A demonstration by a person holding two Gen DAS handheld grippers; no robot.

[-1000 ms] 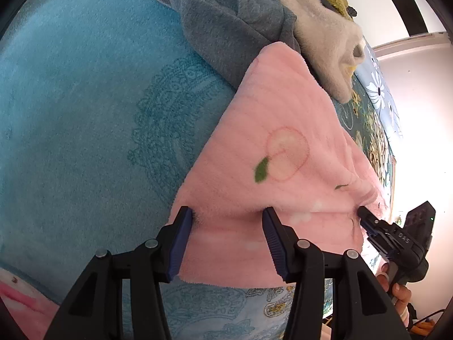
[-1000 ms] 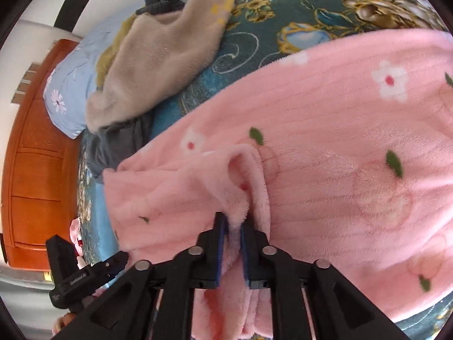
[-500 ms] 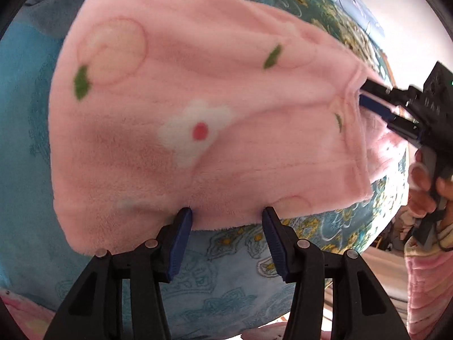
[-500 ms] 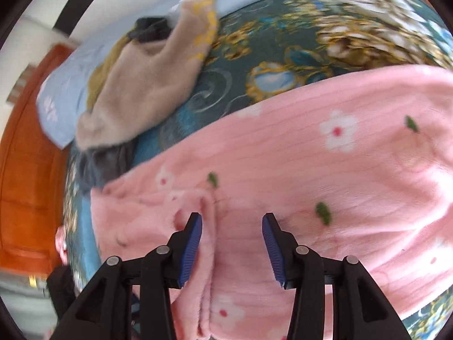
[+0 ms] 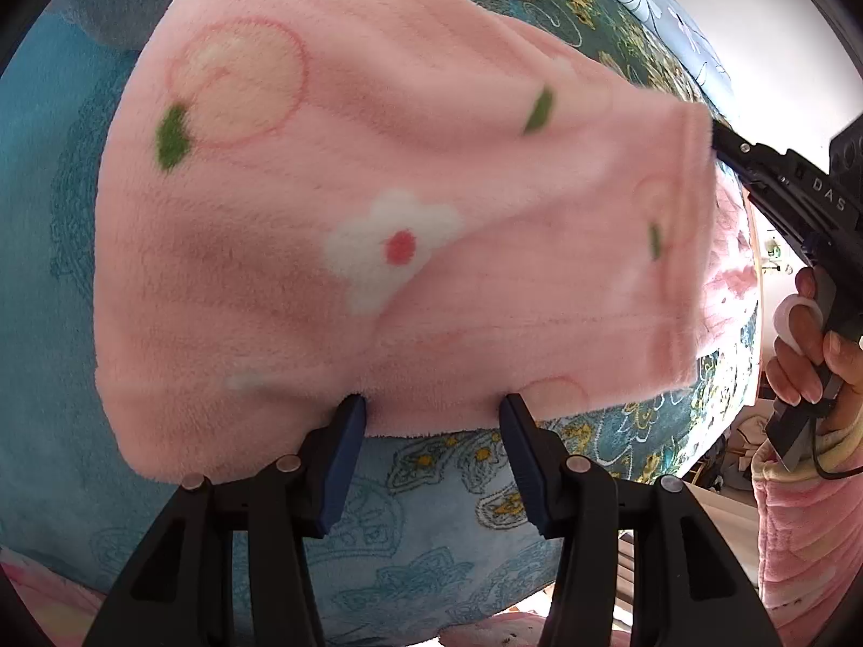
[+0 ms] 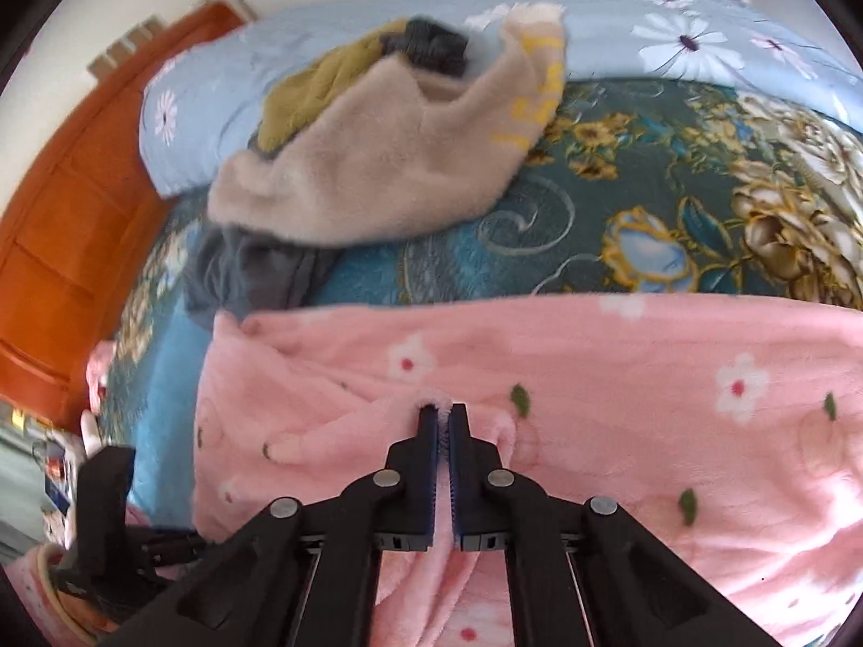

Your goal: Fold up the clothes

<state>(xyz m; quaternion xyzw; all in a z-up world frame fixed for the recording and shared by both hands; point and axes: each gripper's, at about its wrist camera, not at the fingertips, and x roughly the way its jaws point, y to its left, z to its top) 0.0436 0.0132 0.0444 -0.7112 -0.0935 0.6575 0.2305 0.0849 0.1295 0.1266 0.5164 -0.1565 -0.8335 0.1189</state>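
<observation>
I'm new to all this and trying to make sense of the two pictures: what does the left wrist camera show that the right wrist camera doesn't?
Only the left wrist view shows the person's hand working the right gripper's handle, and the left gripper with its jaws apart at the garment's edge.

Only the right wrist view shows the right gripper pinched shut on a fold, the beige garment and the orange cabinet.

Both show the pink garment and the floral bedspread.

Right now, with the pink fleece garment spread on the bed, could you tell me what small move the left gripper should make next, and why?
Probably close the left gripper on the pink garment's near hem. The right gripper is already shut on a pinch of the fleece, while the left gripper's fingers stand apart with the hem just between their tips, not pressed. Gripping both ends would let the fold begin.
</observation>
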